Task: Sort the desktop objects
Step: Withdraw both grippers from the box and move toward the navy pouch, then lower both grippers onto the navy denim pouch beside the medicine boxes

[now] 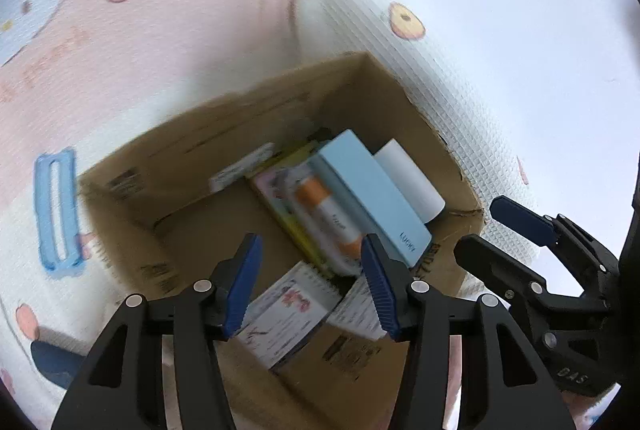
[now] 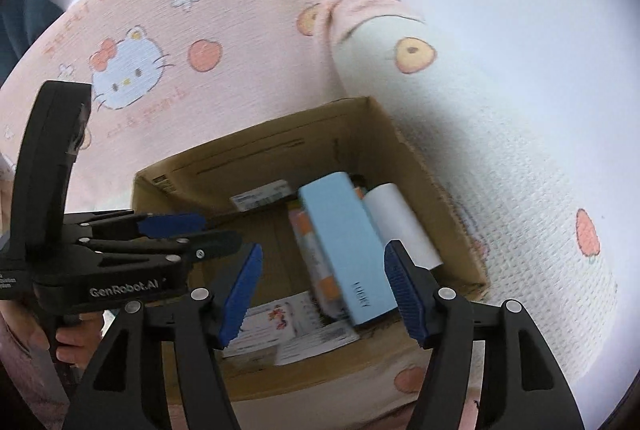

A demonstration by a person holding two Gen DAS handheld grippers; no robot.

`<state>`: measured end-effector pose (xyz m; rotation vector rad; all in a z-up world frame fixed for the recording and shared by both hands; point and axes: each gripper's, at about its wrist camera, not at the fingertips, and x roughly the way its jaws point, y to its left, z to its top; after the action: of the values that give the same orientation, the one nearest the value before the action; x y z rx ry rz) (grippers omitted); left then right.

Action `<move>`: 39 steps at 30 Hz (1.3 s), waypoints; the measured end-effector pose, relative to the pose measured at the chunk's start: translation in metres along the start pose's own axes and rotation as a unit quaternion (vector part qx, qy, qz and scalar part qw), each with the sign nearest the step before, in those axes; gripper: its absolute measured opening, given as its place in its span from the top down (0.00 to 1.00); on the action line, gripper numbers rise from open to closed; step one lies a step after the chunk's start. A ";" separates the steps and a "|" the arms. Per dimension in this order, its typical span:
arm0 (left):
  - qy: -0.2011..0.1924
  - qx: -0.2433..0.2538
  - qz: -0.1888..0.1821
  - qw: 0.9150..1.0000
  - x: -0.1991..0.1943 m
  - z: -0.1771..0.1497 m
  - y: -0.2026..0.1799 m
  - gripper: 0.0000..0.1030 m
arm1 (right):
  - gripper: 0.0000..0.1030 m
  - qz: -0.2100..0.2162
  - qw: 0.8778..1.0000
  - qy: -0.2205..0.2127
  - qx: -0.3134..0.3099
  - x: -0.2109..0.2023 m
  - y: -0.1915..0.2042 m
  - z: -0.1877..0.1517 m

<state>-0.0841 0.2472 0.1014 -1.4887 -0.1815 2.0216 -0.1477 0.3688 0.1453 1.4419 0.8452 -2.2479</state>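
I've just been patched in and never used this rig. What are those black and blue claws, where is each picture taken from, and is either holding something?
Each picture comes from a camera on a hand-held gripper, looking along its blue-padded fingers. The left gripper and right gripper are both open and hold nothing. Below them a cardboard box sits on a pink cartoon-print cloth. Inside lie a light blue box, a white roll, an orange-capped tube and printed cards. The other gripper shows at each picture's edge.
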 end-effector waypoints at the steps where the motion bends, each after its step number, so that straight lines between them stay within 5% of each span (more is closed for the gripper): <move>1: -0.005 -0.001 0.003 1.000 -0.005 0.000 0.007 0.45 | 0.40 0.001 1.000 0.000 -0.003 0.000 0.006 0.000; 11: -0.062 0.004 0.023 0.998 -0.051 -0.016 0.070 0.41 | 0.38 0.007 1.000 0.017 -0.020 0.008 0.063 0.009; 17: -0.141 -0.059 0.095 0.984 -0.091 -0.040 0.136 0.40 | 0.36 0.067 0.998 0.004 -0.022 0.014 0.112 0.017; 25: -0.138 -0.164 0.105 0.971 -0.095 -0.102 0.217 0.40 | 0.33 0.190 0.981 -0.027 0.006 0.037 0.166 0.016; 30: -0.134 -0.206 0.093 0.965 -0.090 -0.136 0.251 0.40 | 0.33 0.165 0.984 -0.065 -0.032 0.037 0.199 0.002; 39: -0.116 -0.165 0.164 0.966 -0.063 -0.178 0.272 0.40 | 0.33 0.198 0.979 -0.005 0.056 0.093 0.231 -0.044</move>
<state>-0.0186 -0.0481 -0.0329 -1.5548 -0.4080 2.5341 -0.0251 0.2233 -0.0214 1.4931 0.3882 -2.0202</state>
